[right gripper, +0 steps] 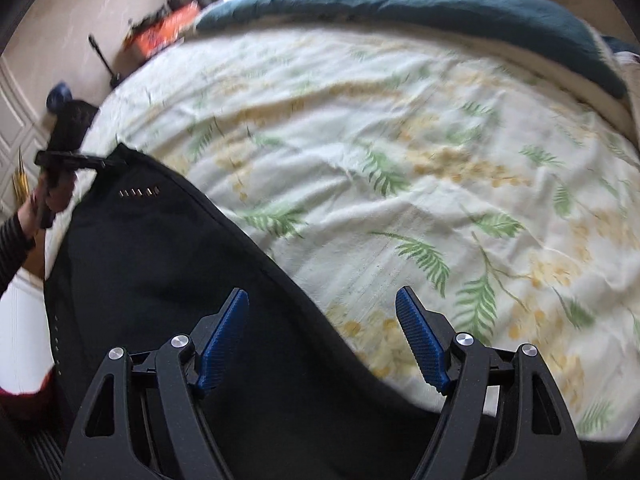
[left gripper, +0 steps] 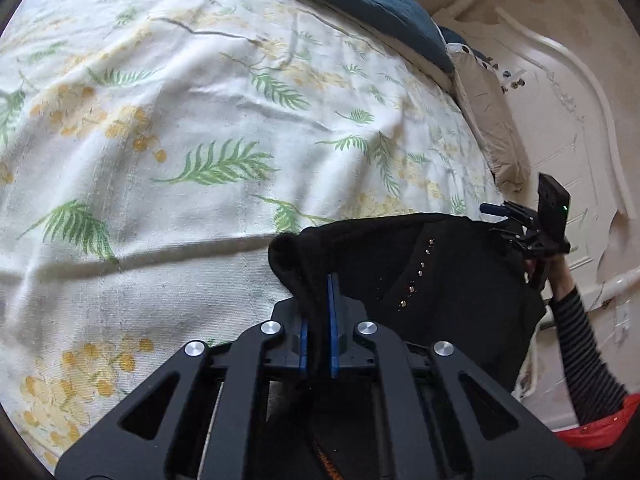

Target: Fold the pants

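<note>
While left fingers [left gripper: 320, 320] pinch the pants [left gripper: 420, 280] edge, right fingers [right gripper: 322, 340] gape above bedsheet [right gripper: 400, 160].

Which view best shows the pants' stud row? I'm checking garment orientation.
The left wrist view: the stud row on the black pants is sharp and near. The right wrist view shows the studs blurred and far.
</note>
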`<state>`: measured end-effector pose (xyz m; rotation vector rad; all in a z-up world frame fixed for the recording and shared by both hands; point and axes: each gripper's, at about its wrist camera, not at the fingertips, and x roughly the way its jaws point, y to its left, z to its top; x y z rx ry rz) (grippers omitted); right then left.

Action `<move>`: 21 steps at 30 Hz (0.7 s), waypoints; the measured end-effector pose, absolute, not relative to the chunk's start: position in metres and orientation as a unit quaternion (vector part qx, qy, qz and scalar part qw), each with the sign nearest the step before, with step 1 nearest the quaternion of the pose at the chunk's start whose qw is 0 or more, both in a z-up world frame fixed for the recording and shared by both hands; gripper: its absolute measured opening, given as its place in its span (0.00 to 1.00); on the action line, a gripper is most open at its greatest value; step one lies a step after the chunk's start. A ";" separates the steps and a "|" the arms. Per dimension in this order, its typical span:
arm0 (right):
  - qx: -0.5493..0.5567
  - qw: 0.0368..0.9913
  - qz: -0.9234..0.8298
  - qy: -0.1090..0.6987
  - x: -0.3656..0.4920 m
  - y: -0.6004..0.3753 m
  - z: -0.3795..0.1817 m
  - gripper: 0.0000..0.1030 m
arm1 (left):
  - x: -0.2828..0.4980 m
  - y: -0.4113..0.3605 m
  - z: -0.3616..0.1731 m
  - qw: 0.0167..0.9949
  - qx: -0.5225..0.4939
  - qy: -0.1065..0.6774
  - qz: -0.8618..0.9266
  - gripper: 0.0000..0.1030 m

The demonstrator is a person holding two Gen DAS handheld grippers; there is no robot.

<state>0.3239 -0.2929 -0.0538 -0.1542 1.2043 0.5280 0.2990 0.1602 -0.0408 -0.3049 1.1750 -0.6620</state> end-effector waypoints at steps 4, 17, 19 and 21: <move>-0.101 0.772 0.269 0.567 0.316 -0.276 -0.044 0.07 | 0.298 0.159 -0.029 0.777 -0.138 0.532 -0.306 0.06; -0.187 0.891 0.174 0.374 0.182 -0.255 0.061 0.07 | 0.228 0.167 0.053 0.809 -0.170 0.435 -0.357 0.06; -0.203 0.898 0.167 0.352 0.146 -0.246 0.063 0.07 | 0.202 0.170 0.060 0.812 -0.172 0.423 -0.364 0.06; -0.217 0.902 0.158 0.338 0.112 -0.238 0.058 0.07 | 0.181 0.172 0.061 0.814 -0.172 0.419 -0.364 0.06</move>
